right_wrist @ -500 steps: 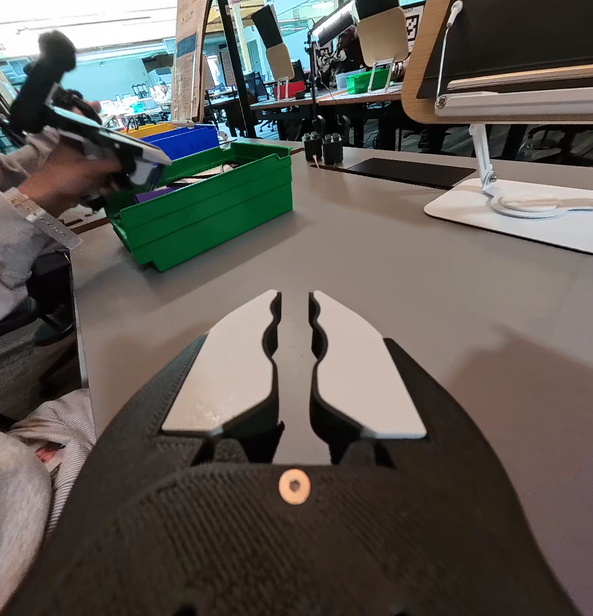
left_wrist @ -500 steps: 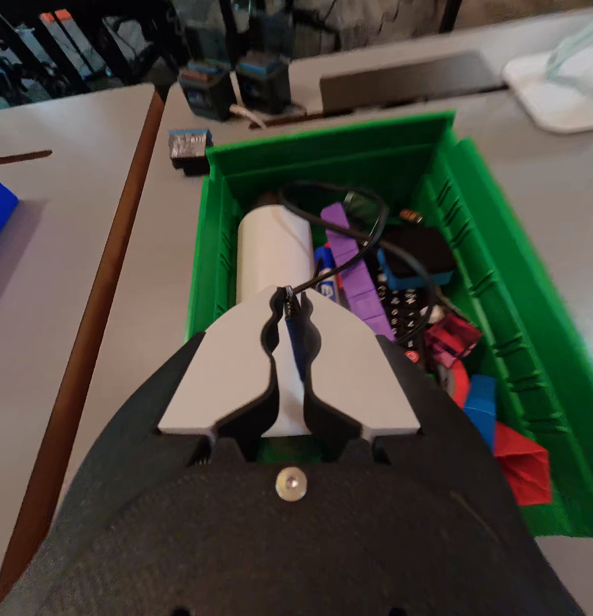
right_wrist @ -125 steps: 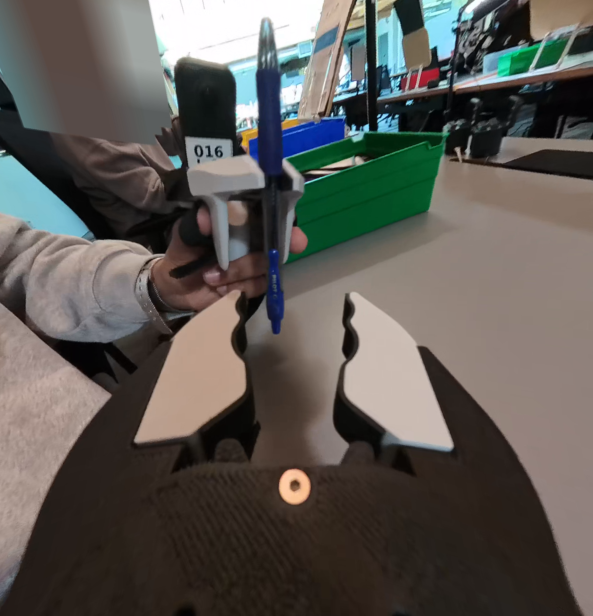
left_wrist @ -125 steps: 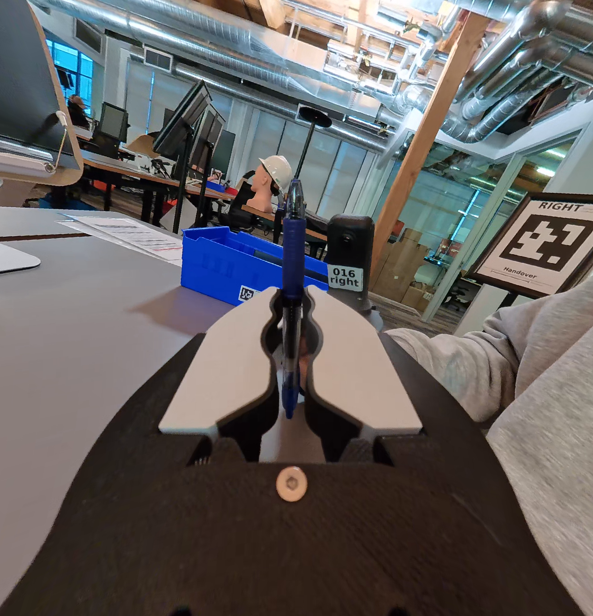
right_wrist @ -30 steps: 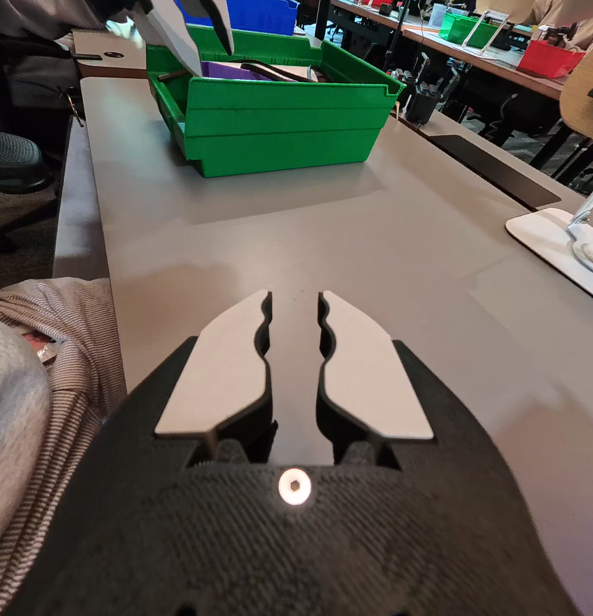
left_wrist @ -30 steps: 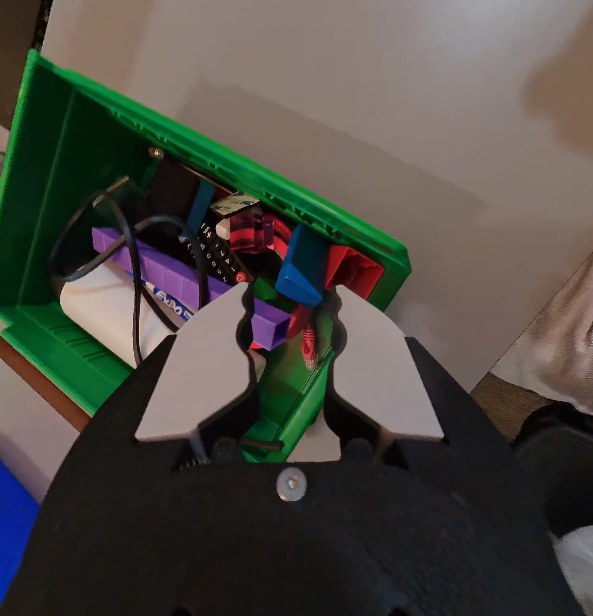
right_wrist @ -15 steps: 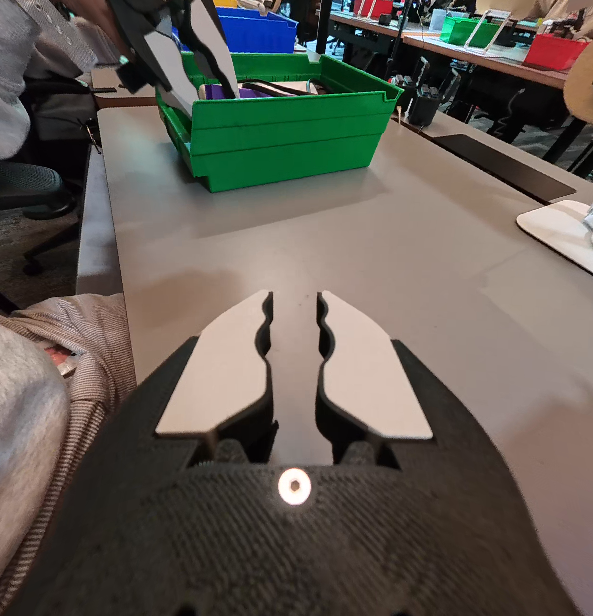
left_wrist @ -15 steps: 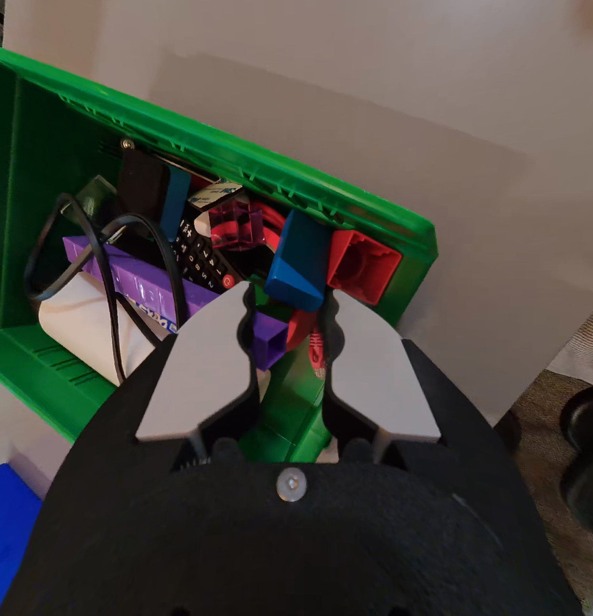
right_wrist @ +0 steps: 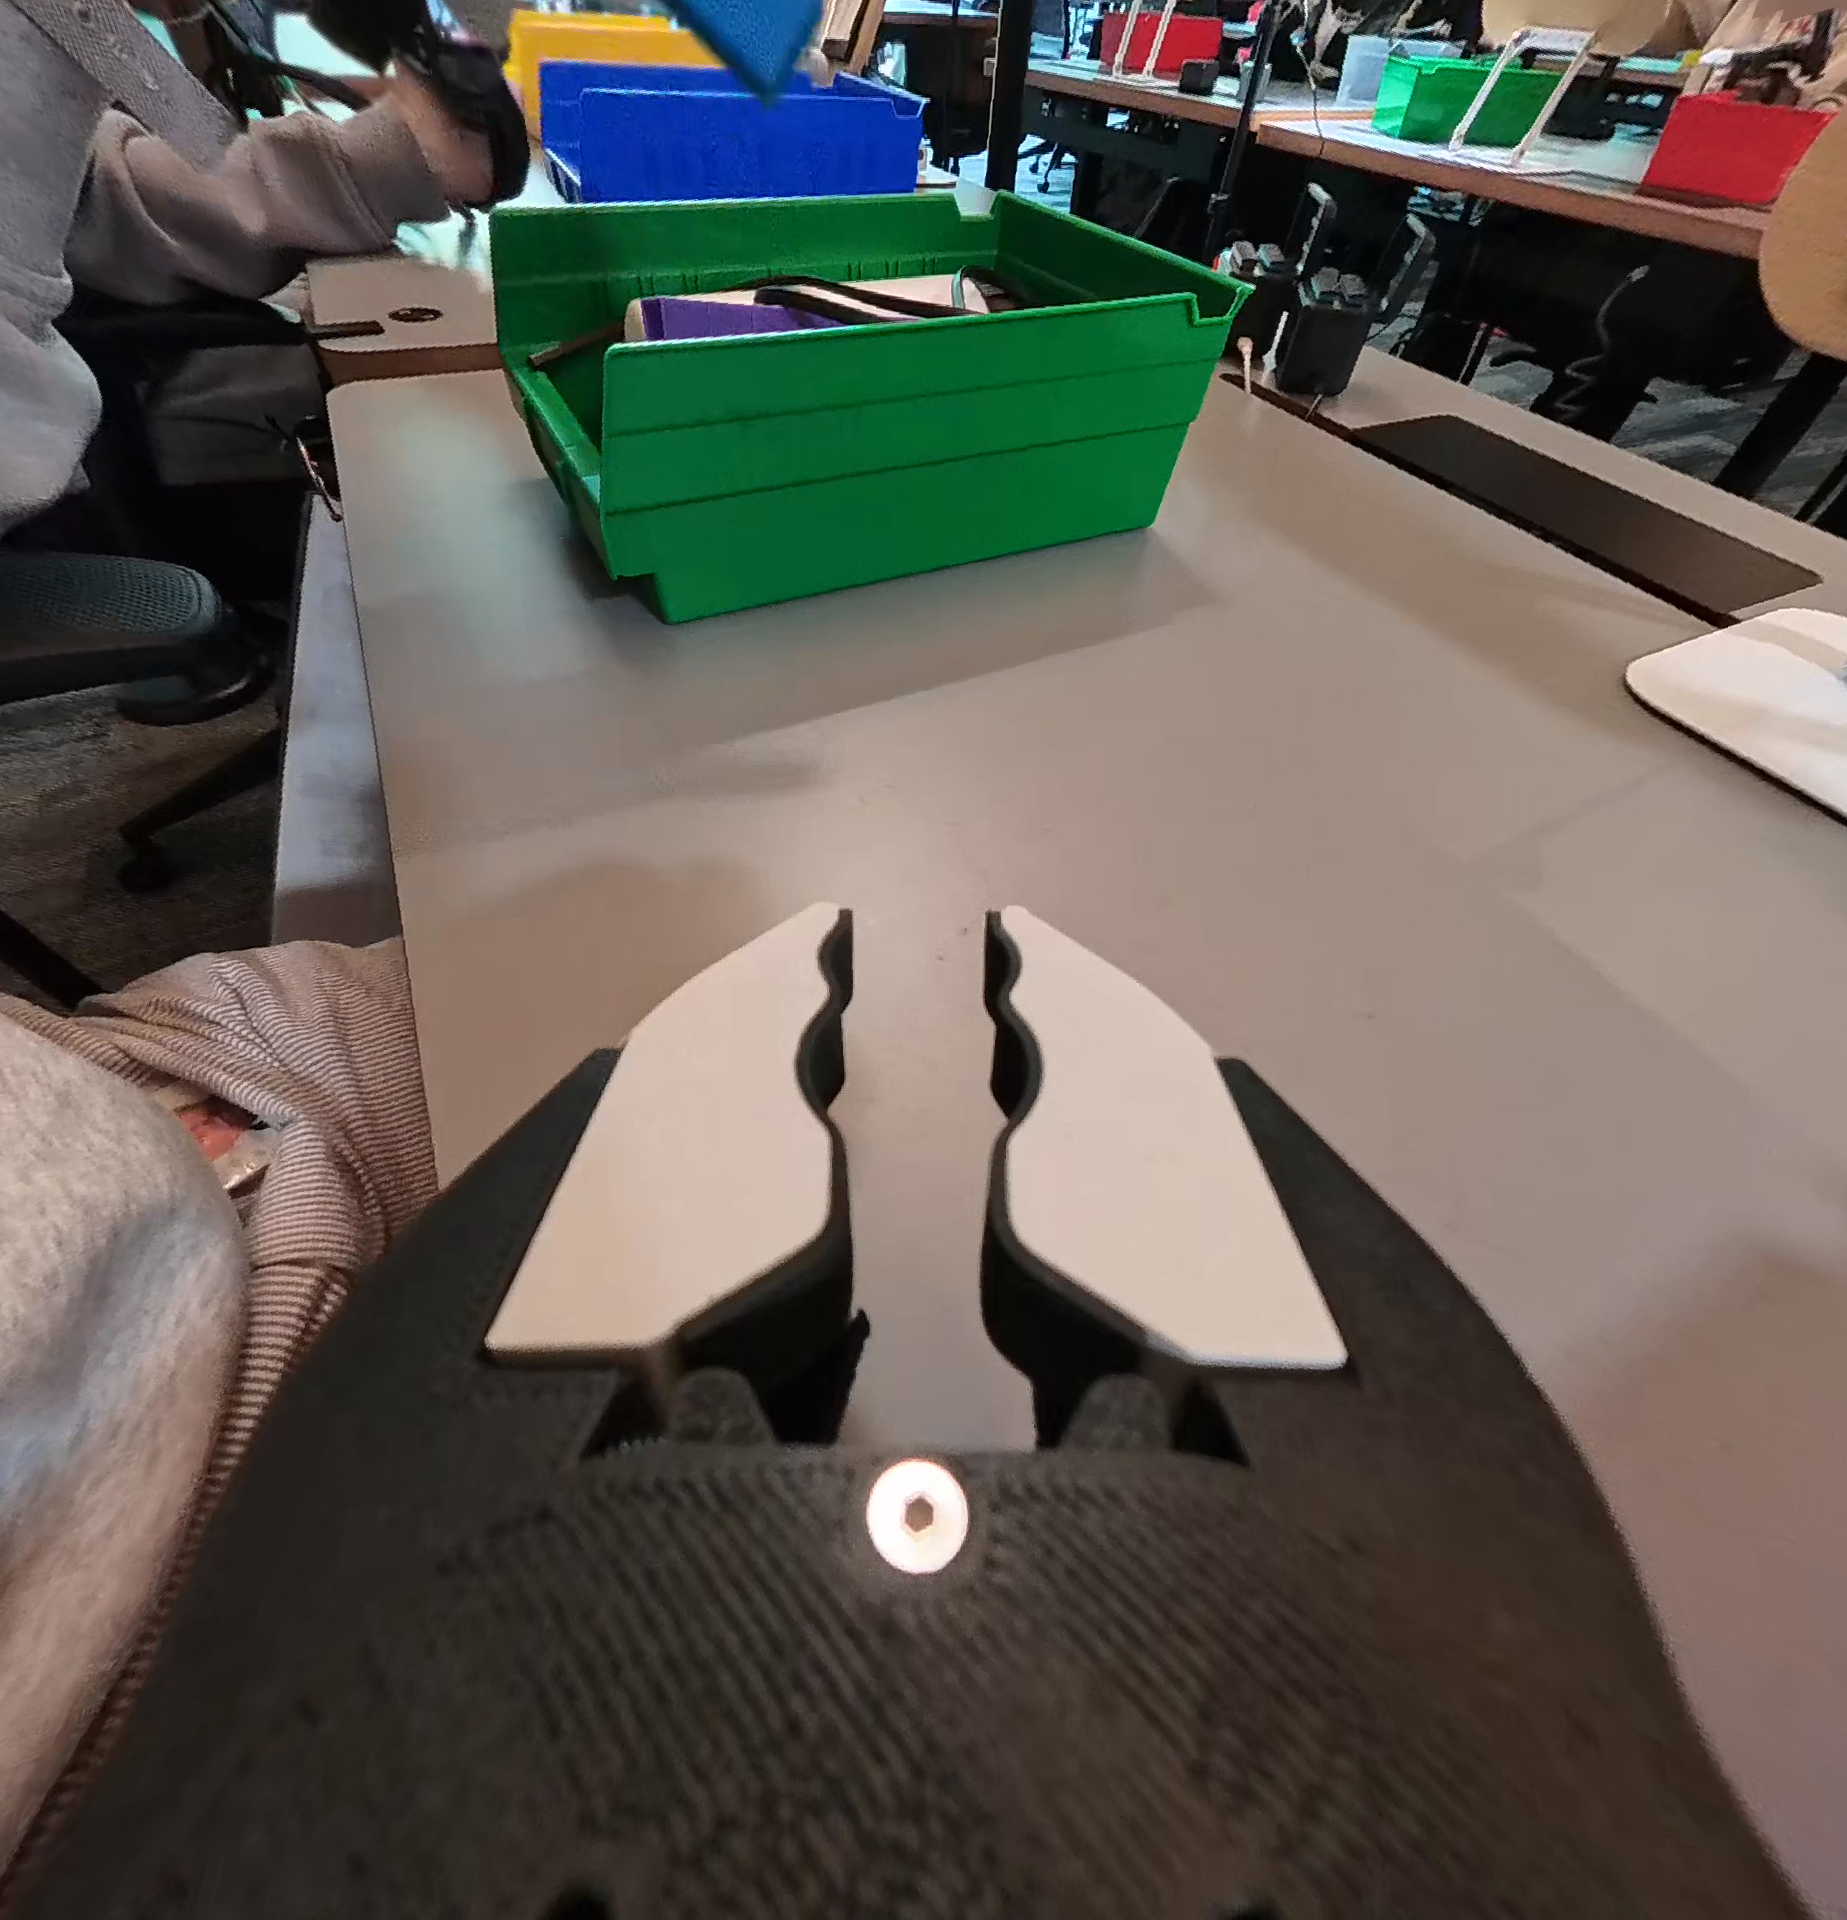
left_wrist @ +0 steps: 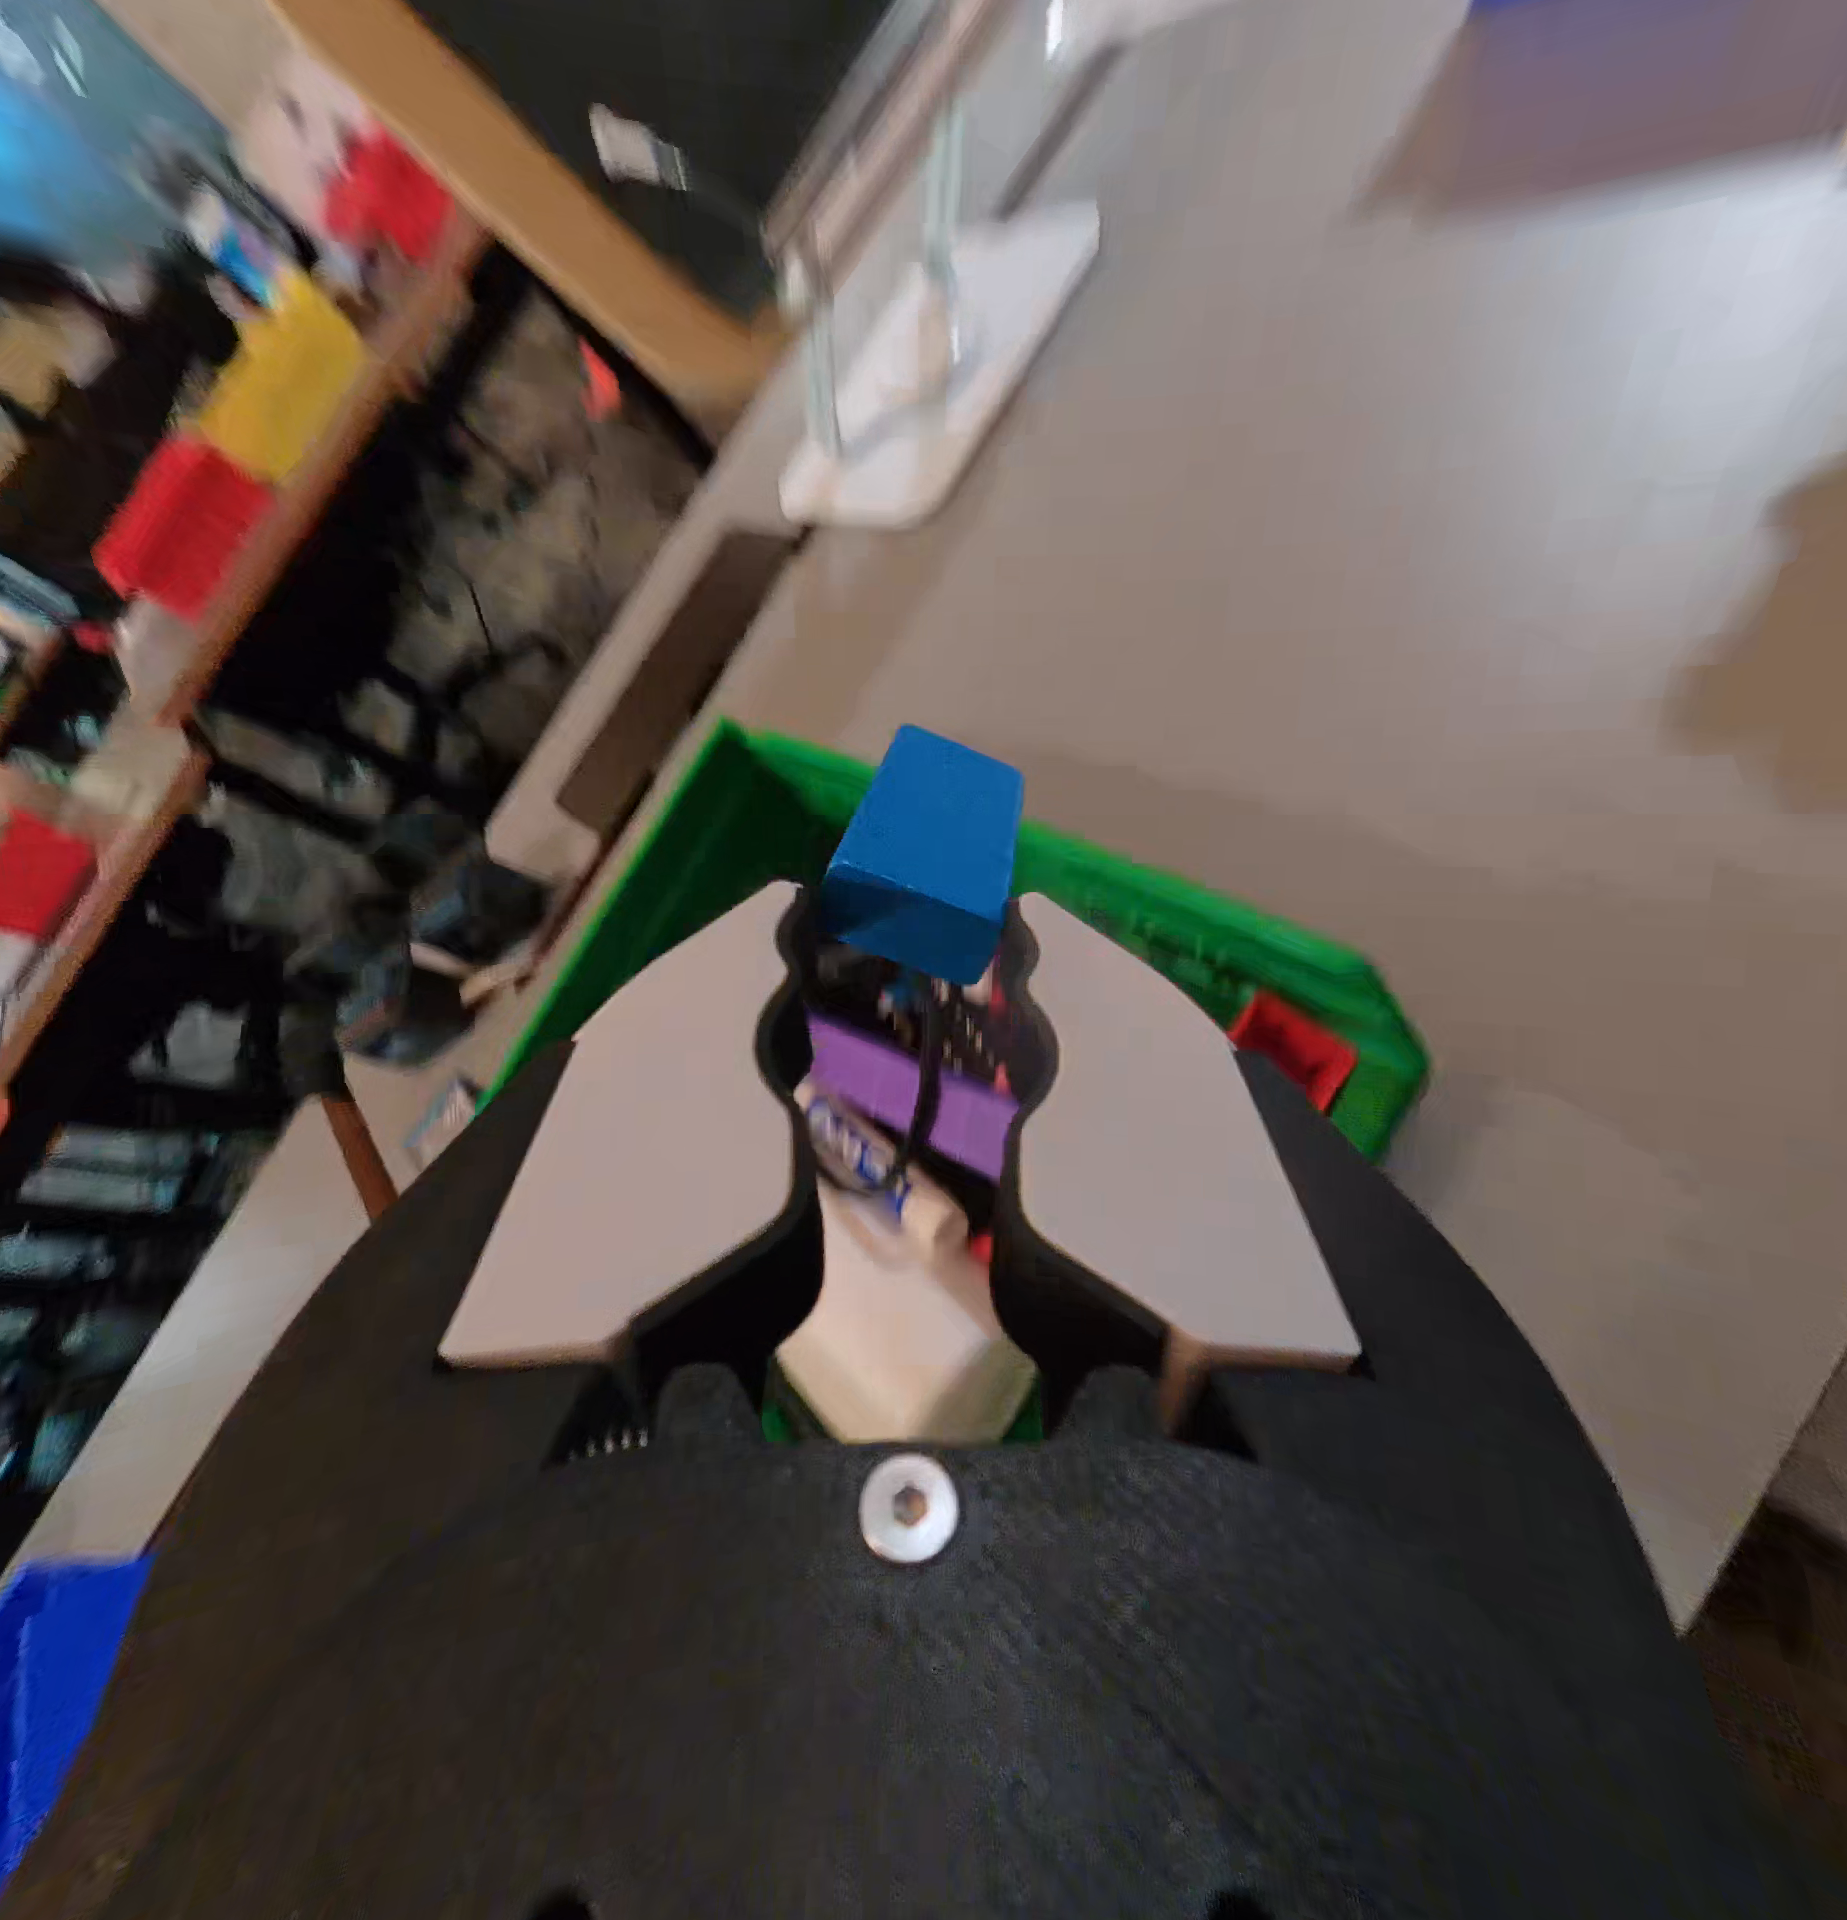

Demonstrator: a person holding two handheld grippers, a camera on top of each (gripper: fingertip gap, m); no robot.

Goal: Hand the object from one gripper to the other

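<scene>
1. The left gripper (left_wrist: 911, 914) is up above the green bin (left_wrist: 1189, 940), its two fingers pinched on a blue block (left_wrist: 924, 852) that sticks out past the tips.
2. Straight under that block, inside the bin, lie a purple bar (left_wrist: 914, 1107), a black cable (left_wrist: 924, 1081) and a white roll (left_wrist: 903, 1340); a red piece (left_wrist: 1288, 1044) sits in the bin's near corner. The left wrist view is blurred, so I can't make out much more.
3. Beyond the bin, a blue bin (right_wrist: 732, 140) stands on the next table.
4. The right gripper (right_wrist: 917, 925) sits well this side of the green bin, low over the grey table (right_wrist: 1314, 831), fingers a narrow gap apart and holding nothing.
</scene>
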